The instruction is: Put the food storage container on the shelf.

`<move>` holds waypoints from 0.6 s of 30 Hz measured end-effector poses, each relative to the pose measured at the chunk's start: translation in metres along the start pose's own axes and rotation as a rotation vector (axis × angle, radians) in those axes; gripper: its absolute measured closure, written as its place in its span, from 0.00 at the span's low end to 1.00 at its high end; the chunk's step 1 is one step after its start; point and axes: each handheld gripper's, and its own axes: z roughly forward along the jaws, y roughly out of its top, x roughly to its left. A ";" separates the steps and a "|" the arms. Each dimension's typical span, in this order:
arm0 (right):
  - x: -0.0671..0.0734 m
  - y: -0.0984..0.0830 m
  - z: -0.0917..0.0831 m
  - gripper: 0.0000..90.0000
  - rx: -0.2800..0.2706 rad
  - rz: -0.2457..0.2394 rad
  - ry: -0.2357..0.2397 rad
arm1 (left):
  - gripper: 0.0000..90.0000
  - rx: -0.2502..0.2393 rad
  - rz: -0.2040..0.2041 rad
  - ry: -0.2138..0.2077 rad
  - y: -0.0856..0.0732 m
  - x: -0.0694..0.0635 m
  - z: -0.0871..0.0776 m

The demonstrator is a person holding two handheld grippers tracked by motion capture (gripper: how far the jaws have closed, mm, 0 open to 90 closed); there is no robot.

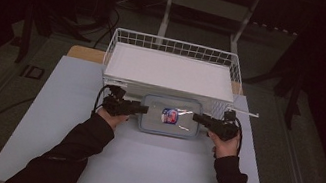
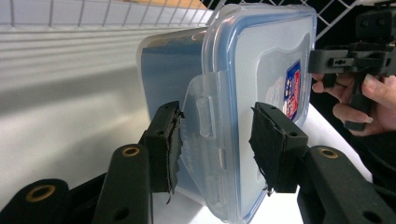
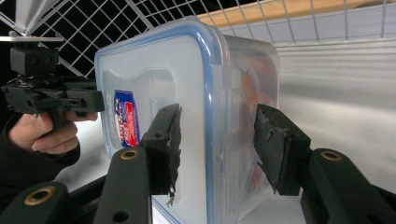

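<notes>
A clear plastic container (image 1: 169,115) with a blue-rimmed lid and a red and blue sticker is held flat between both grippers, just in front of the wire basket. My left gripper (image 1: 143,110) is shut on its left end; in the left gripper view (image 2: 215,126) the pads clamp across the lid and the side latch (image 2: 205,116). At the opposite end my right gripper (image 1: 195,117) is shut on the container (image 3: 205,93), one pad on the lid and one under the body (image 3: 217,128). Something reddish shows through the container wall. I cannot tell whether the container rests on the table.
The white wire basket (image 1: 174,47) stands directly behind the container, with a flat white bottom inside. A white table top (image 1: 137,168) stretches toward the person, whose dark sleeves come in from below. Dark floor, cables and a metal frame lie beyond the table.
</notes>
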 end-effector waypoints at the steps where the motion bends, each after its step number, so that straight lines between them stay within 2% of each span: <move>1: 0.000 -0.001 0.001 0.57 -0.005 -0.002 -0.007 | 0.59 -0.002 -0.009 -0.005 0.000 0.001 0.001; 6: -0.007 -0.004 0.004 0.57 -0.038 0.035 -0.001 | 0.59 -0.022 -0.015 -0.002 0.002 0.004 0.004; 11: -0.009 -0.005 0.005 0.57 -0.055 0.049 -0.003 | 0.59 -0.048 -0.015 -0.006 0.001 0.007 0.005; 12: -0.010 -0.005 0.006 0.56 -0.057 0.050 -0.010 | 0.59 -0.053 -0.011 0.005 0.000 0.006 0.007; 13: -0.007 -0.007 0.007 0.66 -0.062 0.009 -0.054 | 0.58 -0.046 -0.023 0.011 -0.001 0.007 0.009; 14: -0.004 -0.007 0.008 0.63 -0.057 -0.014 -0.085 | 0.58 -0.053 -0.035 0.002 -0.002 0.008 0.010; 15: -0.003 -0.007 0.009 0.62 -0.060 -0.014 -0.096 | 0.58 -0.067 -0.033 -0.001 -0.003 0.009 0.011; 18: -0.003 -0.009 0.010 0.58 -0.073 -0.017 -0.117 | 0.57 -0.100 -0.030 0.034 -0.003 0.007 0.013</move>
